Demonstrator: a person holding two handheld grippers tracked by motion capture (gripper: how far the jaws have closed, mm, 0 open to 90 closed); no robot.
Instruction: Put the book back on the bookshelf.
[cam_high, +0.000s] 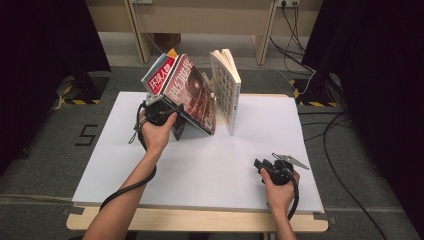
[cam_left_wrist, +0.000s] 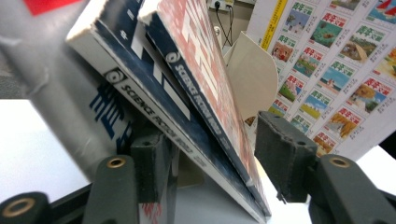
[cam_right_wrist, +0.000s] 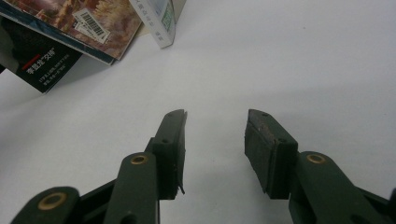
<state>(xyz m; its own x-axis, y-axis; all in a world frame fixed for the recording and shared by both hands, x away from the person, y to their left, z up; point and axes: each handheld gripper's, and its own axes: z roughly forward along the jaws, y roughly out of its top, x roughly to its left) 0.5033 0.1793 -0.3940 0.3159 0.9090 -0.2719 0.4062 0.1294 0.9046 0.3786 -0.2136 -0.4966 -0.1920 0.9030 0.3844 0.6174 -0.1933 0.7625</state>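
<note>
I had the left tool (cam_high: 159, 111) at the lower edge of the leaning magazines, on the far left part of the white table (cam_high: 210, 165). In the left gripper view its jaws stood fairly wide on either side of two magazines, the red-covered magazine (cam_left_wrist: 205, 74) and the blue-spined magazine (cam_left_wrist: 140, 105) lying against it. The right pad (cam_left_wrist: 285, 154) sat just beside the red cover; I could not tell whether either pad pressed on the spines. Both magazines tilted to the right, toward the upright white book (cam_high: 226, 87), whose cover carried a grid of small pictures. A further red-and-white magazine (cam_high: 159, 75) leaned behind them.

The right tool (cam_high: 274, 167) rested low over the near right part of the table, well apart from the stack. Its jaws stood wide with only bare table between them.
</note>
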